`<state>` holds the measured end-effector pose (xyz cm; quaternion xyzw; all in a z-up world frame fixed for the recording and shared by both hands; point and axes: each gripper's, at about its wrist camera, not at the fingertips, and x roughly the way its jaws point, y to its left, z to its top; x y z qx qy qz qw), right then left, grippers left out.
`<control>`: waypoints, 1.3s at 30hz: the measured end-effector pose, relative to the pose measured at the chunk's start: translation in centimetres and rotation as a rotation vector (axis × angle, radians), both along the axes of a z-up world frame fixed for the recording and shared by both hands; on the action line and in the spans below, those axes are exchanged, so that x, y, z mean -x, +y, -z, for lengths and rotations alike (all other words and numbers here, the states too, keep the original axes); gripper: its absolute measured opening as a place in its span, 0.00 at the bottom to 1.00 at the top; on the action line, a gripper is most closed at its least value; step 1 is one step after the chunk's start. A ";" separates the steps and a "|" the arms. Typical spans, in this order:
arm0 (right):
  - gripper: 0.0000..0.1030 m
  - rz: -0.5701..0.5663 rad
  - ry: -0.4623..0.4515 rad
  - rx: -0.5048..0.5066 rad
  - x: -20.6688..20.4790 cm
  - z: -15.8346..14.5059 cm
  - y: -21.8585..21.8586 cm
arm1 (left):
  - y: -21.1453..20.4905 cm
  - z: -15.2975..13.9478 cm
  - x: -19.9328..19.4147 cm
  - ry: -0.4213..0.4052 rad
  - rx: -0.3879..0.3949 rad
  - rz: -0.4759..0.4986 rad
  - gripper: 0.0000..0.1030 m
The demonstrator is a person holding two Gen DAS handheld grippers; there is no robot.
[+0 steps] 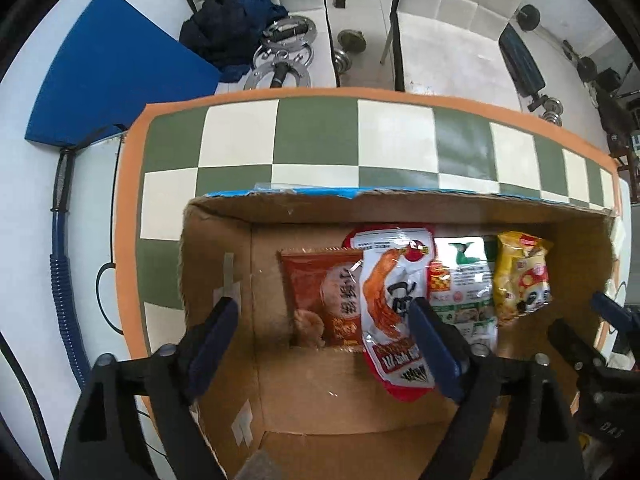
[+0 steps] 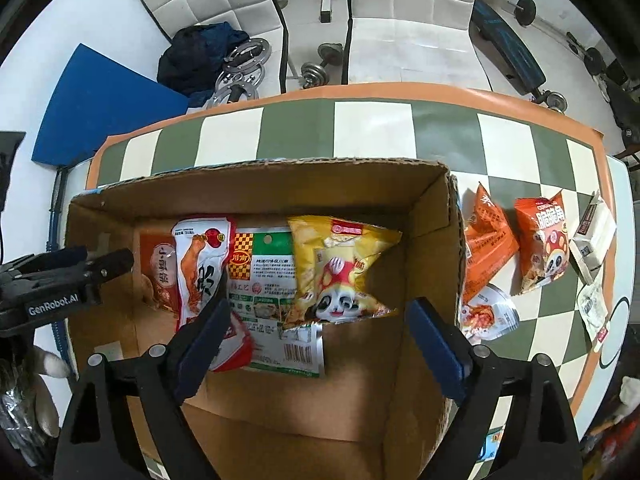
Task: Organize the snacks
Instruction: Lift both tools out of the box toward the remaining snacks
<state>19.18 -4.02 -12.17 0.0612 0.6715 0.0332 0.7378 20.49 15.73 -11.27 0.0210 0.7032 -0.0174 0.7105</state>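
An open cardboard box (image 2: 432, 216) sits on the counter (image 2: 372, 128), which wears a green-and-white checked cloth with an orange border; inside the box four snack packets lean in a row against its far wall: a brown-red packet (image 1: 320, 300) nearest the box's left wall, then a red-and-white packet (image 1: 392, 304) overlapping it, then a green-and-white packet (image 2: 268, 280), then a yellow panda bag (image 2: 340, 268) nearest the box's right wall. The left claw (image 1: 324, 344) hangs over the box's left part, spread wide, nothing between its blue pads; the right claw (image 2: 320, 352) hangs over the box's right part, likewise spread and empty. Outside the box, just beyond its right wall, lie an orange packet (image 2: 488, 244), an orange panda bag (image 2: 544, 244), a white-and-red pouch (image 2: 492, 312) and a small white carton (image 2: 596, 236). Beyond the counter stand two white chairs (image 2: 408, 20).
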 end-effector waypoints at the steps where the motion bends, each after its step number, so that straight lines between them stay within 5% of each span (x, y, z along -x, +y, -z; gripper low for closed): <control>1: 0.91 0.000 -0.003 -0.002 0.3 -0.3 0.0 | -0.1 -0.6 0.4 -0.011 0.007 0.000 0.91; 26: 0.97 0.008 -0.214 -0.021 14.1 -12.4 -0.1 | -0.4 -13.6 14.6 -0.269 0.091 -0.015 0.92; 39: 0.97 -0.008 -0.288 -0.067 20.2 -17.8 0.4 | -0.1 -16.4 20.0 -0.309 0.102 -0.020 0.92</control>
